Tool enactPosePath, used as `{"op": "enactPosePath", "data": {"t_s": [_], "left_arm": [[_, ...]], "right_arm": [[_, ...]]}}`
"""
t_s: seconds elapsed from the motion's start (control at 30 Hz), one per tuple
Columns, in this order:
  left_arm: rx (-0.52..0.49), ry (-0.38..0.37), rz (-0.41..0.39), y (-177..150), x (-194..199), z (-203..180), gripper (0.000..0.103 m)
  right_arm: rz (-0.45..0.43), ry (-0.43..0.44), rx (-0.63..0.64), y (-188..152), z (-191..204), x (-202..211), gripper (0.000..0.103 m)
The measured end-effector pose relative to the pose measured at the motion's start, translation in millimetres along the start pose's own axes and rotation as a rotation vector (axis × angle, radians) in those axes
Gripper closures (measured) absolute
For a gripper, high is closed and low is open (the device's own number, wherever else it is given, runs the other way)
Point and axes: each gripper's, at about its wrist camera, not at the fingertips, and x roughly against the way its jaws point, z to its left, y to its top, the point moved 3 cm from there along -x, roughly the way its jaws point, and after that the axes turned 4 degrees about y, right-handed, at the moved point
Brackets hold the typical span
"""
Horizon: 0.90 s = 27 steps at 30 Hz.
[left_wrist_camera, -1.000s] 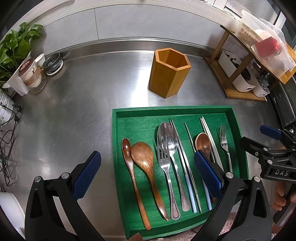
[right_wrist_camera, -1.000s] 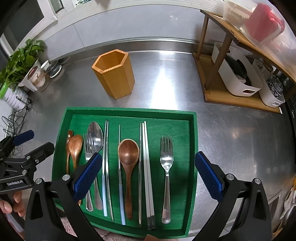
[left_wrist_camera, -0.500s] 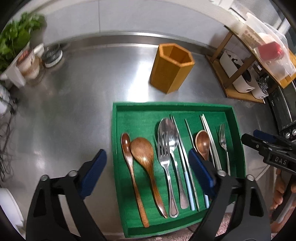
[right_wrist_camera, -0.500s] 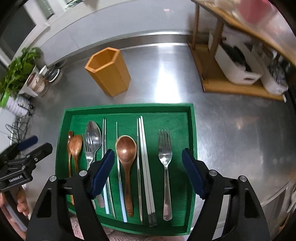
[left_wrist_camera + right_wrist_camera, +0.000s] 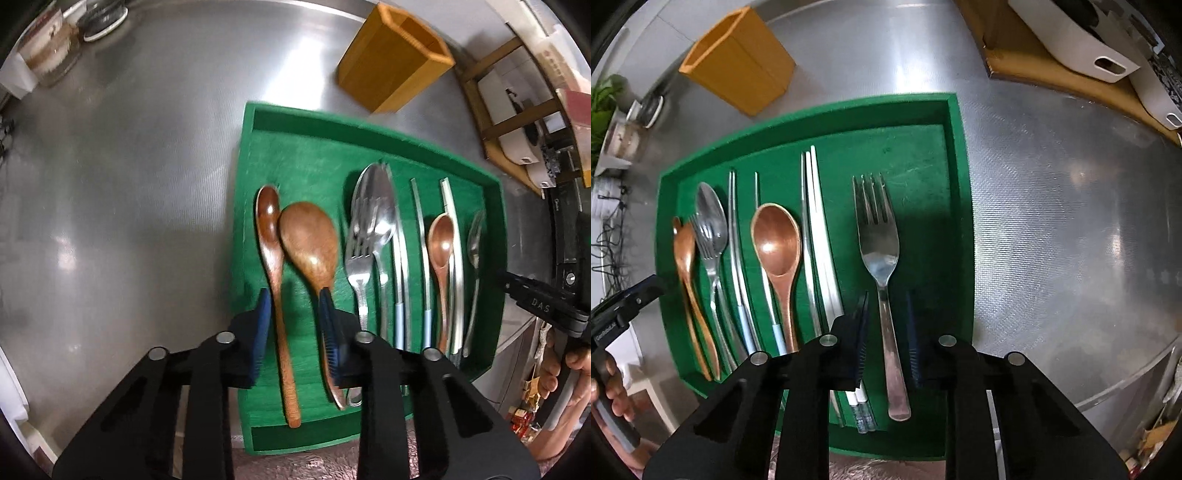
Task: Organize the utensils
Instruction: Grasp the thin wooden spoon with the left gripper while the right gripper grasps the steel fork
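- The left gripper (image 5: 291, 325) is spread, its blue pads either side of the thin wooden spoon (image 5: 275, 284), not pinching it.
- The right gripper (image 5: 886, 336) is spread too, straddling the fork (image 5: 882, 266) handle with gaps both sides.
- All utensils lie in the green tray (image 5: 956, 206) on the steel bench (image 5: 1071, 221); the wooden holder (image 5: 738, 62) stands behind.
- Seen from the left wrist, the right gripper's body reads "DAS".

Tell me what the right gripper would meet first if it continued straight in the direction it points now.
Probably the fork: its handle lies between the open fingers of the right gripper, with a gap on each side. Below it is the green tray. Depth is unclear.
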Motion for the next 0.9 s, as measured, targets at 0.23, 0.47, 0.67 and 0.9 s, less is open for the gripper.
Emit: {"op": "enactPosePath", "data": {"t_s": [0.23, 0.47, 0.67, 0.9], "left_arm": [[0.000, 0.024, 0.051, -0.5, -20.1, -0.2, 0.090], [-0.014, 0.055, 0.087, 5.2, -31.3, -4.2, 0.090], [-0.020, 0.063, 0.105, 9.0, -35.0, -7.4, 0.090], [-0.038, 0.099, 0.097, 12.6, -37.3, -12.6, 0.098]], "right_arm": [[0.031, -0.023, 0.025, 5.2, 2.8, -10.0, 0.084], [0.065, -0.039, 0.031, 10.2, -1.0, -25.3, 0.084], [0.086, -0.089, 0.065, 15.3, 14.6, -31.3, 0.084], [0.113, -0.124, 0.091, 15.9, 42.2, -38.0, 0.096]]}}
